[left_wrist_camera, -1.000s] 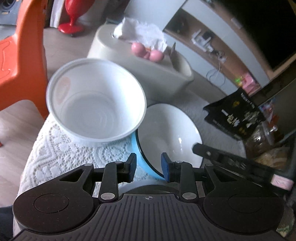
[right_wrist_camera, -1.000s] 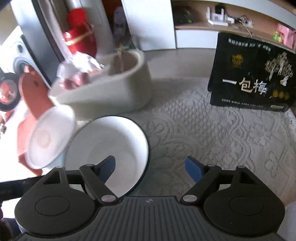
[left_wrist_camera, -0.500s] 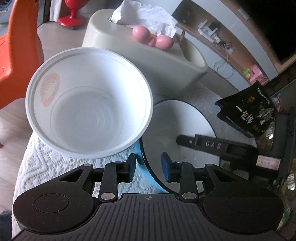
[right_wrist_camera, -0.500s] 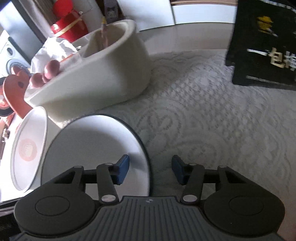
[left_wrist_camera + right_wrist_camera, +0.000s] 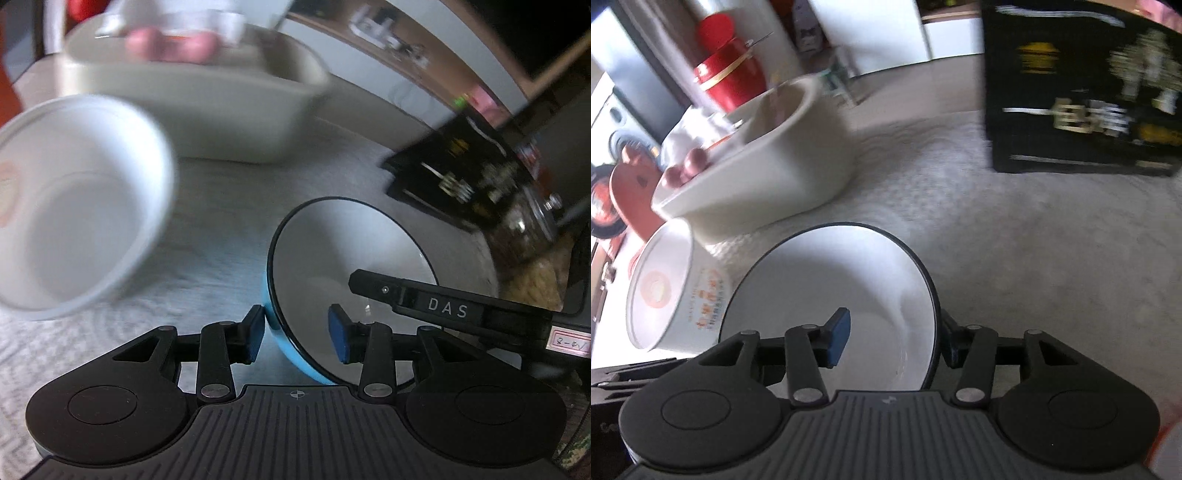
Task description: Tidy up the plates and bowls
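Observation:
A blue bowl with a white inside and black rim (image 5: pixel 343 251) is tilted over the lace-covered table. Its rim runs between the fingers of my left gripper (image 5: pixel 297 334), whose jaws stand a little apart around it. My right gripper (image 5: pixel 892 334) straddles the other side of the same bowl (image 5: pixel 827 280), one pad inside, one outside. Whether either pad presses the rim is unclear. A white paper bowl (image 5: pixel 70 229) with an orange print stands to the left, and shows in the right wrist view (image 5: pixel 665 291).
A beige tissue box (image 5: pixel 192 110) with pink balls stands at the back of the table. A black printed box (image 5: pixel 1082 92) stands at the back right. Snack bags (image 5: pixel 524 236) lie at the right. The lace tablecloth (image 5: pixel 1015 240) lies between them.
The blue bowl has come away from the white paper bowl and moved right, tilted up. My right gripper has closed in around its rim. Both views are blurred by motion.

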Demonstrator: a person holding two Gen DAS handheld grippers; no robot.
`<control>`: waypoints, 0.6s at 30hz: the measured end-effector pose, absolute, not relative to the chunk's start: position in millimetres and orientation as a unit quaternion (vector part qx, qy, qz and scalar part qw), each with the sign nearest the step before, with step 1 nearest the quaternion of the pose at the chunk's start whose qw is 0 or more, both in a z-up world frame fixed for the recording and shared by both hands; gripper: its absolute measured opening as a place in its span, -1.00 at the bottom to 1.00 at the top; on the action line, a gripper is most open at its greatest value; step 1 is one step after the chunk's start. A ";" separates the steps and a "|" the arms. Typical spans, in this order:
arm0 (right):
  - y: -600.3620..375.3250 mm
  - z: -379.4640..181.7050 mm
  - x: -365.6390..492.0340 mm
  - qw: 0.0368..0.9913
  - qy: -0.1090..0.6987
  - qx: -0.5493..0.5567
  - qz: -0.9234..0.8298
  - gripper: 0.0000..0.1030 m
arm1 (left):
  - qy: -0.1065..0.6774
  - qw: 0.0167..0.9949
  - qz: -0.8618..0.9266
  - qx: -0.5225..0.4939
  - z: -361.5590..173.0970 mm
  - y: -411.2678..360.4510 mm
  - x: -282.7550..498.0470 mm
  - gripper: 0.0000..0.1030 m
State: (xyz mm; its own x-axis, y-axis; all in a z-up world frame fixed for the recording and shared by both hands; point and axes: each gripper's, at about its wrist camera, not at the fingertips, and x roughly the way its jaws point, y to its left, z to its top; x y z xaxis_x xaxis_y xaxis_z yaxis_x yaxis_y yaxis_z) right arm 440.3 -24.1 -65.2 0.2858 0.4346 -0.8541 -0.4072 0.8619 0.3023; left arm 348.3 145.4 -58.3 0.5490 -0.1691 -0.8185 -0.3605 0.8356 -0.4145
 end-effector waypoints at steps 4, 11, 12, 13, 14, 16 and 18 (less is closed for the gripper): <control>-59.1 -63.8 447.4 0.815 0.528 0.033 0.236 0.03 | 0.476 0.837 0.022 -0.270 -57.2 117.6 366.3 -0.20; -101.4 -80.0 454.1 0.817 0.532 0.063 0.214 0.07 | 0.489 0.832 -0.012 -0.262 -69.4 94.4 388.5 -0.22; -105.7 -84.0 453.9 0.815 0.533 0.069 0.215 0.07 | 0.487 0.834 -0.012 -0.259 -69.0 92.3 389.9 -0.22; -107.0 -87.2 454.0 0.811 0.536 0.075 0.221 0.07 | 0.488 0.836 -0.007 -0.251 -68.3 89.7 391.6 -0.22; -107.8 -90.7 454.2 0.806 0.541 0.084 0.225 0.07 | 0.490 0.836 -0.005 -0.245 -68.2 88.1 393.7 -0.22; -107.4 -96.7 453.9 0.802 0.545 0.088 0.229 0.07 | 0.495 0.835 -0.002 -0.242 -69.4 86.4 397.6 -0.22; -106.1 -104.5 455.5 0.794 0.554 0.092 0.233 0.07 | 0.498 0.833 -0.001 -0.242 -71.6 85.9 401.7 -0.23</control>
